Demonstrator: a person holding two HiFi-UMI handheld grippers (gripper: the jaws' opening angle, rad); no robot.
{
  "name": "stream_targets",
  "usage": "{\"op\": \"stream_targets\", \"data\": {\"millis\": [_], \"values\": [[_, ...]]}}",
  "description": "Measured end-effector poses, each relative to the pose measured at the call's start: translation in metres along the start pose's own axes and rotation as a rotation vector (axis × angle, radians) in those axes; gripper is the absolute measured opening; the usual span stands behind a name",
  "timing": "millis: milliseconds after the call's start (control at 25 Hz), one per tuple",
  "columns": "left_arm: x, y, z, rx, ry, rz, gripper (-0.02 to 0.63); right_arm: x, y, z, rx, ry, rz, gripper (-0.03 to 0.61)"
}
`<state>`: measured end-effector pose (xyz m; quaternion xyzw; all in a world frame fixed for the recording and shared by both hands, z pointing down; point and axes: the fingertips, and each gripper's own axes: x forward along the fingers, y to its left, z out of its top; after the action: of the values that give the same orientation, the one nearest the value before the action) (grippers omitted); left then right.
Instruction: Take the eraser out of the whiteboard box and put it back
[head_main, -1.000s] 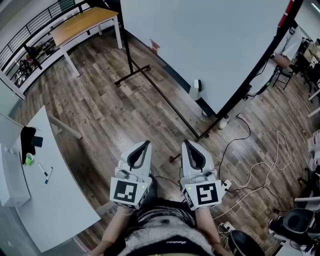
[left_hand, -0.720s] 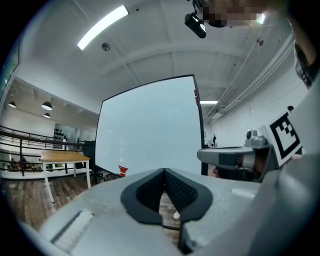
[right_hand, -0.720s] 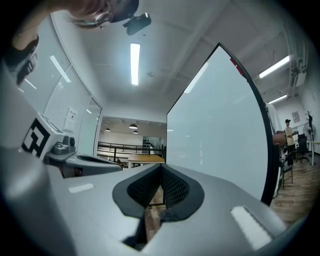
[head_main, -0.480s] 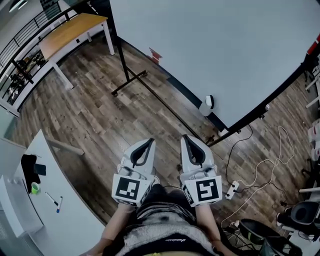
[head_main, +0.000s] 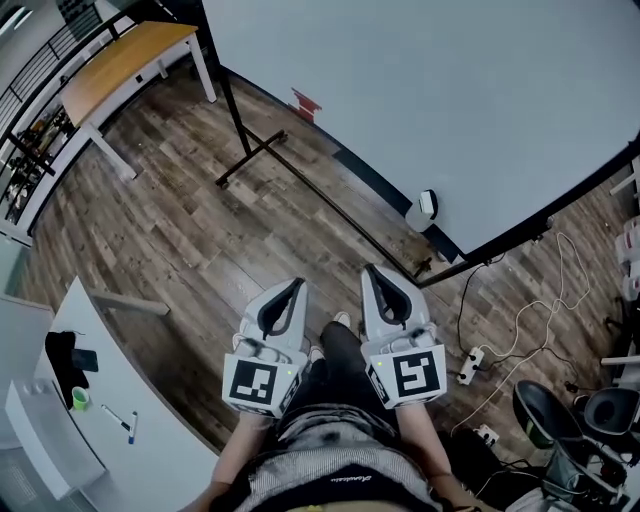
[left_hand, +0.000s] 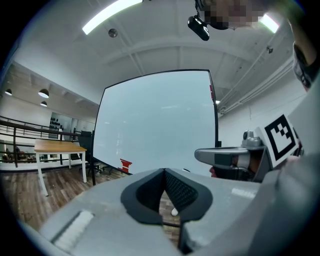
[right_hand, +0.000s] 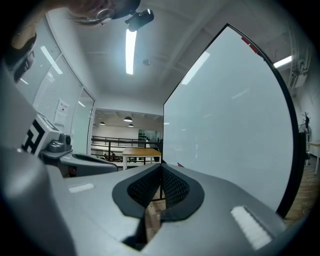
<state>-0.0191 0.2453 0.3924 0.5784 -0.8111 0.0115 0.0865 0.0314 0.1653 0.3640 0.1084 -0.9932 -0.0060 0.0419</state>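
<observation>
The left gripper (head_main: 296, 285) is held out in front of the person. Its two jaws are pressed together at the tips, and nothing is held between them. The right gripper (head_main: 371, 271) is held just beside it. Its jaws are pressed together too, and nothing is held there either. Both grippers are pointed about level, toward a big whiteboard (head_main: 430, 90).

In the left gripper view, the right gripper is seen off to the right side. In the right gripper view, the left gripper is seen off to the left side.

Under the grippers, a brown wood floor (head_main: 190, 220) is seen. The whiteboard is held up on a black stand (head_main: 250, 160) that rests on the floor. A small white box (head_main: 421, 214) is seen at the bottom edge of the board, well apart from both grippers. A dark thing (head_main: 428, 203) is seen at the top of it. Whether that is the eraser cannot be told. A small red thing (head_main: 305, 102) is seen farther along the same edge.

A wooden table (head_main: 120, 60) is placed at the far left. A white table (head_main: 130, 400) is placed at the near left, with pens (head_main: 122, 420) laid on it. White cables (head_main: 520, 325) are spread on the floor to the right.
</observation>
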Motion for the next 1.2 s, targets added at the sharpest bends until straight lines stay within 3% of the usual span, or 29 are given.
{"op": "stream_targets", "data": {"millis": [280, 440, 720, 1200], "values": [[0.048, 0.024, 0.004, -0.013, 0.006, -0.023, 0.002, 0.054, -0.019, -0.002, 0.018, 0.007, 0.012, 0.002], [0.102, 0.027, 0.013, 0.009, 0.013, -0.109, 0.002, 0.082, -0.052, -0.002, 0.033, 0.021, -0.040, 0.002], [0.198, -0.002, 0.046, 0.061, -0.009, -0.259, 0.002, 0.116, -0.130, -0.003, 0.068, 0.047, -0.109, 0.002], [0.280, -0.031, 0.059, 0.109, 0.003, -0.388, 0.002, 0.126, -0.203, 0.001, 0.094, 0.009, -0.216, 0.002]]}}
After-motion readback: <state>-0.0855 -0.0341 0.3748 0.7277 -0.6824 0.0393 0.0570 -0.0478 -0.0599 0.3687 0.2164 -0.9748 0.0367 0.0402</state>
